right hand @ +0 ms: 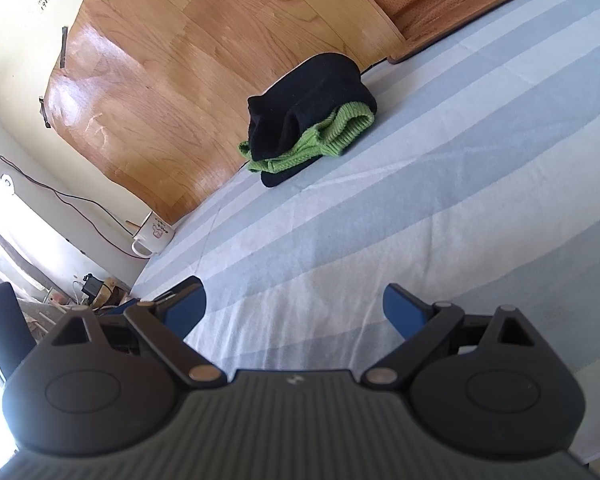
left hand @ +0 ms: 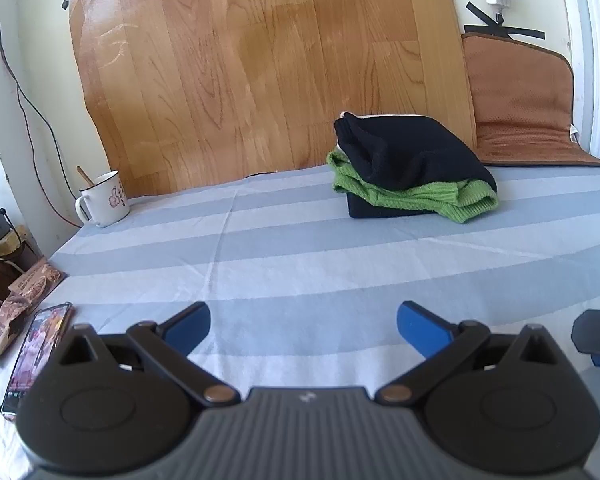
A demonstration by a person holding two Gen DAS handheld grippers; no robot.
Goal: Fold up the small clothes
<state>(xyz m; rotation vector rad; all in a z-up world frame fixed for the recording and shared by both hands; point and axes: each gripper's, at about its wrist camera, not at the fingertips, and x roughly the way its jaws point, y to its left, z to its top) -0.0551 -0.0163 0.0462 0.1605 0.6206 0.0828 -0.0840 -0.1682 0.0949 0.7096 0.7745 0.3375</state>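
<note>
Folded stack of small clothes [left hand: 412,168], black over green knit over black, is set near the far edge of the striped sheet [left hand: 300,256], long axis along that edge; left gripper [left hand: 303,326] and right gripper [right hand: 293,305] are held spread wide, empty, well apart from it.

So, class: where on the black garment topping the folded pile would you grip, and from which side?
Probably the black garment's bunched left corner, approached from the left. That corner lifts clear of the green knit beneath, giving open fingers something to pinch without snagging it.
</note>
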